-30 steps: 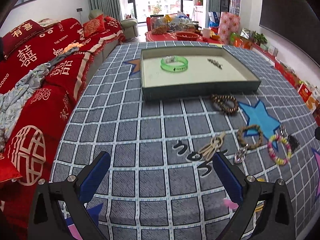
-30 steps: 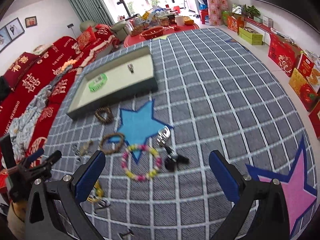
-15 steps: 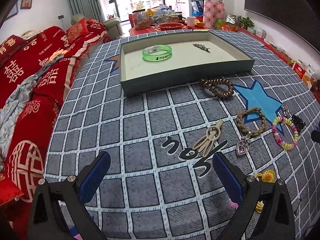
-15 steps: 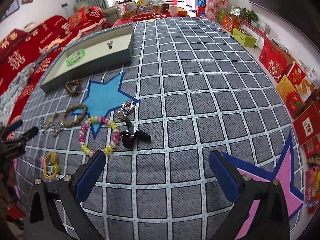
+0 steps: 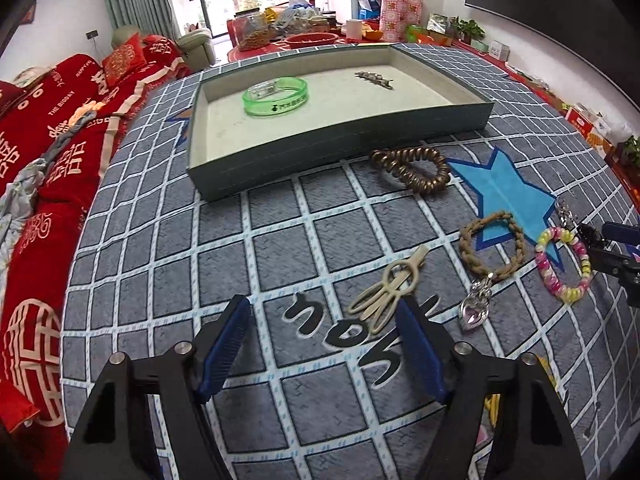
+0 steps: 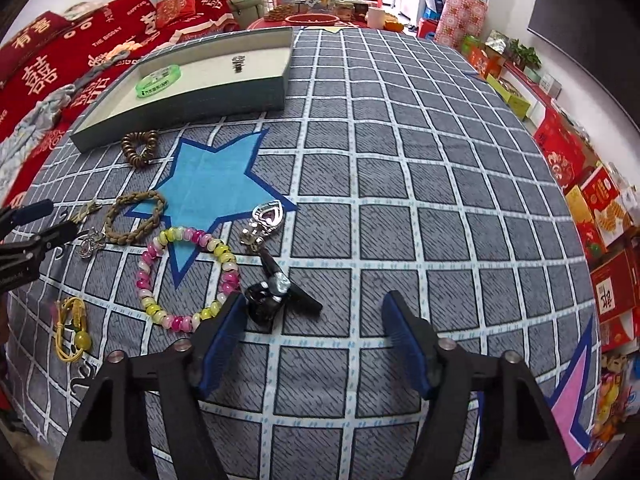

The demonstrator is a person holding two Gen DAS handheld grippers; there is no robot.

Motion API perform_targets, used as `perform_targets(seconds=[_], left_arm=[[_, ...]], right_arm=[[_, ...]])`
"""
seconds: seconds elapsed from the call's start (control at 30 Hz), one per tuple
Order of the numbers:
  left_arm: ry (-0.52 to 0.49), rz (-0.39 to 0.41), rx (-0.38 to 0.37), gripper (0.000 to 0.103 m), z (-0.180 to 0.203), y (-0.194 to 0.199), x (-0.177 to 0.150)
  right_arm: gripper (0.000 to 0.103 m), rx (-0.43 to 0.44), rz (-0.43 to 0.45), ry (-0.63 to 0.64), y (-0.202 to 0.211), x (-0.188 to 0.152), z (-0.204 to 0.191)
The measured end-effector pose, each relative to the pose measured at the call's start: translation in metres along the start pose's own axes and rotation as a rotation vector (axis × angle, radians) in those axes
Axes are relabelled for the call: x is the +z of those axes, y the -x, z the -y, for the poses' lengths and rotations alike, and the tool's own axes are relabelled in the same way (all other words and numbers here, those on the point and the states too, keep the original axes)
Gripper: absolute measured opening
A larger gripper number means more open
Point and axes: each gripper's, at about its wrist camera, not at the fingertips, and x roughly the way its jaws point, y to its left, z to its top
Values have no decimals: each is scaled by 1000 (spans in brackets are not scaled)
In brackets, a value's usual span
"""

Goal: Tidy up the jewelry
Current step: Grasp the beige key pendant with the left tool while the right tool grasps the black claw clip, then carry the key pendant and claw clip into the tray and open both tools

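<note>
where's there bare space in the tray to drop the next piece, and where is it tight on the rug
The tray is bare along its near side, in front of the green bracelet and the silver clip. The rug right of the blue star is bare too. The rug is crowded around the beaded bracelet, braided bracelet and black clip.

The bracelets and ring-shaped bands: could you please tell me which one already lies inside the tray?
The green translucent bangle; it alone lies in the tray. The brown coil, braided bracelet and pink-yellow beaded bracelet lie on the rug.
</note>
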Motion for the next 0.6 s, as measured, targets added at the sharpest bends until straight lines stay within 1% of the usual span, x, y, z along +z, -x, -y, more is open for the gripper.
perform_targets(seconds=[0.13,0.23,0.27,0.3,0.33,0.37,0.43,0.47,0.6], left_arm=[[-39,8,-14,86,11,-1,4],[-68,13,-28,84,19,-1,5],[-80,16,-33,80,22,-1,5],[-90,19,-49,71,24,0,6],[-98,16,-59,67,27,0,7],[-104,13,-65,64,28,0,8],[-112,8,-97,41,31,0,9],[-114,6,-101,40,32,0,10],[-122,15,-96,32,34,1,10]], right_arm=[[50,16,8,24,2,1,-6],[42,24,8,36,3,2,-9],[41,27,8,37,3,1,-10],[41,27,8,37,3,2,-11],[41,28,8,36,3,2,-11],[41,30,9,32,4,1,-11],[41,32,10,26,4,1,-11],[41,33,11,20,4,1,-10],[41,43,14,0,6,0,-7]])
